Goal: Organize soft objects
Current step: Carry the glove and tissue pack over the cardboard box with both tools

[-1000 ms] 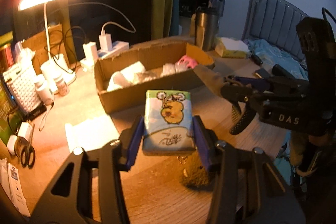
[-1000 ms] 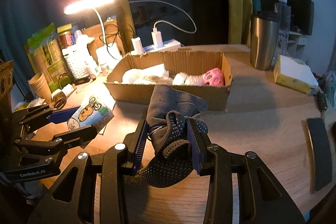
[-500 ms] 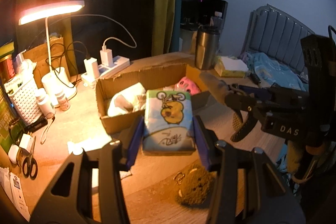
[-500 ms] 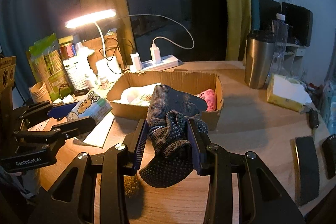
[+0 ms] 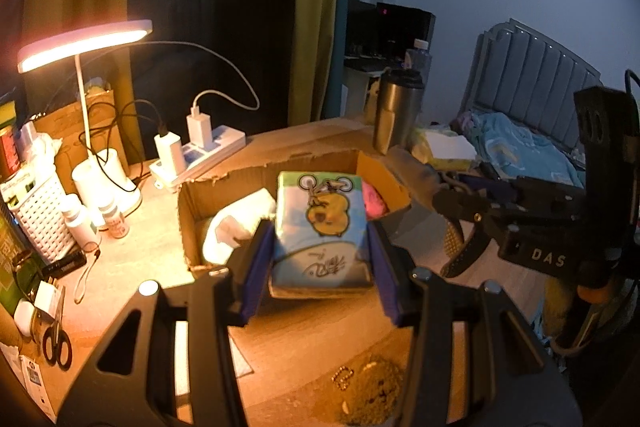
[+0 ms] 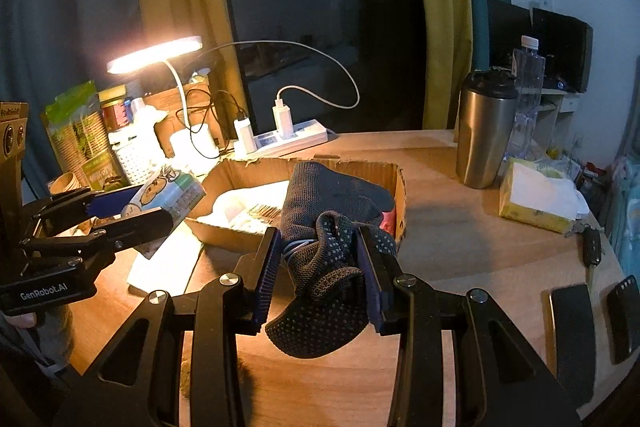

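My left gripper [image 5: 318, 247] is shut on a tissue pack [image 5: 320, 227] printed with a yellow cartoon animal, held in the air in front of the open cardboard box [image 5: 192, 195]. My right gripper [image 6: 318, 259] is shut on a dark dotted glove [image 6: 328, 227], which hangs bunched between its pads near the box [image 6: 400, 195]. Inside the box lie white soft items [image 5: 236, 223] and a pink one [image 5: 374, 201]. The left gripper with the pack [image 6: 168, 193] shows in the right wrist view, the right gripper [image 5: 460, 227] in the left wrist view. A small brown plush [image 5: 372, 397] lies on the table below.
A lit desk lamp [image 5: 84, 45], power strip with chargers [image 5: 200, 151], white basket [image 5: 38, 211], bottles and scissors [image 5: 56, 339] crowd the left side. A steel tumbler [image 6: 484, 131], yellow tissue box [image 6: 540, 199], keys and two dark flat items [image 6: 572, 331] lie on the right.
Both grippers have risen with their loads, so the box and table sit lower and farther in both views. The brown plush has come into fuller view below the left gripper.
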Motion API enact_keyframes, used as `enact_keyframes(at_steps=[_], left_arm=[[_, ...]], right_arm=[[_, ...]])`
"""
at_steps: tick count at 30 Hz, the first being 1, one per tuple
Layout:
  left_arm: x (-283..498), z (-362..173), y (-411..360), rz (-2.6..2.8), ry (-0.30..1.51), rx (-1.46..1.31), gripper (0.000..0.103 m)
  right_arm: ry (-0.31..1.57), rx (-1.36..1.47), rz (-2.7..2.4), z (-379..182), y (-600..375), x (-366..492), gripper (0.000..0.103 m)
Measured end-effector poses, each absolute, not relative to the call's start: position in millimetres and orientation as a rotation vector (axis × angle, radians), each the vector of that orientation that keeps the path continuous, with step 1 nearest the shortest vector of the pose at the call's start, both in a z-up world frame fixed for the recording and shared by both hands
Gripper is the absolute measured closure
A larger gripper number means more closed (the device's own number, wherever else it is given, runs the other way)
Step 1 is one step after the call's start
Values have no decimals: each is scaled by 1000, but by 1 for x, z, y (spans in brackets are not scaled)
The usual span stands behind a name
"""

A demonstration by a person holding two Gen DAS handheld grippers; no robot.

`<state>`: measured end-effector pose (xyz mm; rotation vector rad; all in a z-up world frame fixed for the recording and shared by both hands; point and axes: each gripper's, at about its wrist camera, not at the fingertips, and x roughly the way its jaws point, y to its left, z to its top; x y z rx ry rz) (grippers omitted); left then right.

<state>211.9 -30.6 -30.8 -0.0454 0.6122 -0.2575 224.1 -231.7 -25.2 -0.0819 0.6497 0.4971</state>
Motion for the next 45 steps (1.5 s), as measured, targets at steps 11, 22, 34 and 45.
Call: enact_keyframes(at_steps=[11, 22, 34, 45], left_arm=[[244, -43, -25, -233, 640, -54, 55], [282, -69, -16, -225, 708, -90, 55], [320, -104, -13, -219, 796, -118, 55], [338, -126, -13, -251, 859, -162, 53]], right_arm=[[665, -82, 495, -29, -230, 254, 63], [695, -76, 499, -40, -222, 294, 63], [747, -72, 522, -63, -206, 335, 63], [815, -80, 542, -92, -190, 365, 63]])
